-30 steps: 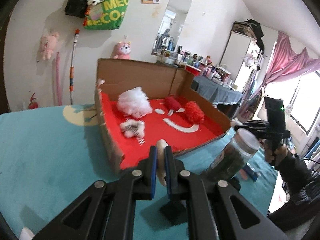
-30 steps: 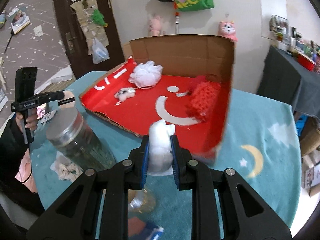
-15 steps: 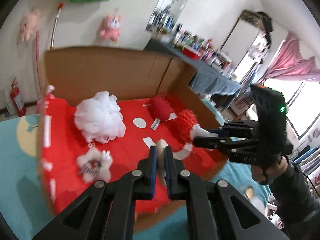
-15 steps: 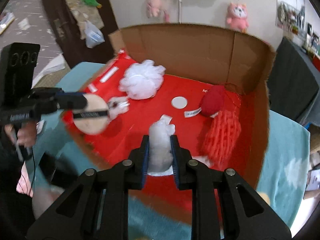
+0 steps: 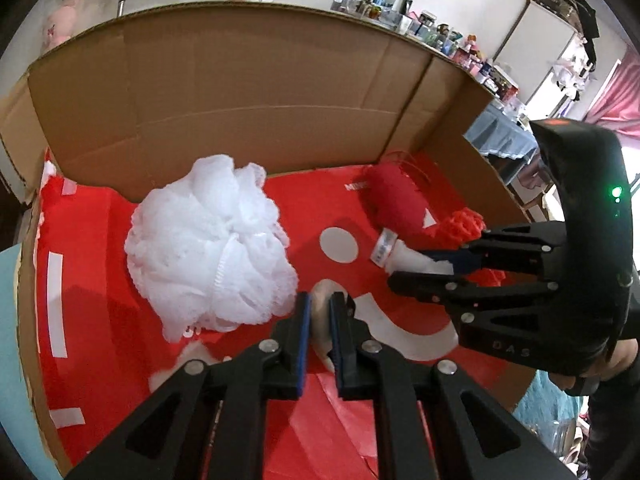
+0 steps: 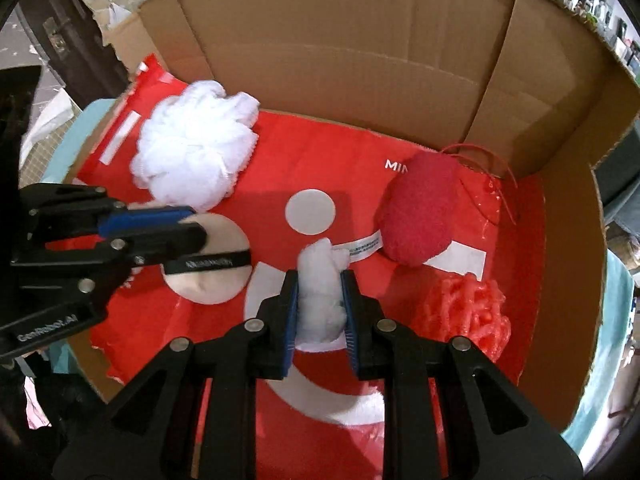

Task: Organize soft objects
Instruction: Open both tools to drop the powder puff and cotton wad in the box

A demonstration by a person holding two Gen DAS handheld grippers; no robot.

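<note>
Left gripper (image 5: 318,312) clamping round puff (image 6: 208,264) (frame centre), right gripper (image 6: 320,292) squeezing white fluff (image 6: 322,300), both over cardboard box (image 6: 360,40)

Matt corrugated cardboard box (image 6: 360,60), glossy red liner (image 6: 340,160), fluffy white mesh pouf (image 6: 192,152).

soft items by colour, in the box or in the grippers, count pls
White: 2, mesh pouf, fluffy piece held by the right gripper
Red: 2, red sponge, red knobbly scrubber
Beige: 1, round puff held by the left gripper
Total: 5, not counting a pale, half-hidden item under the left gripper.
</note>
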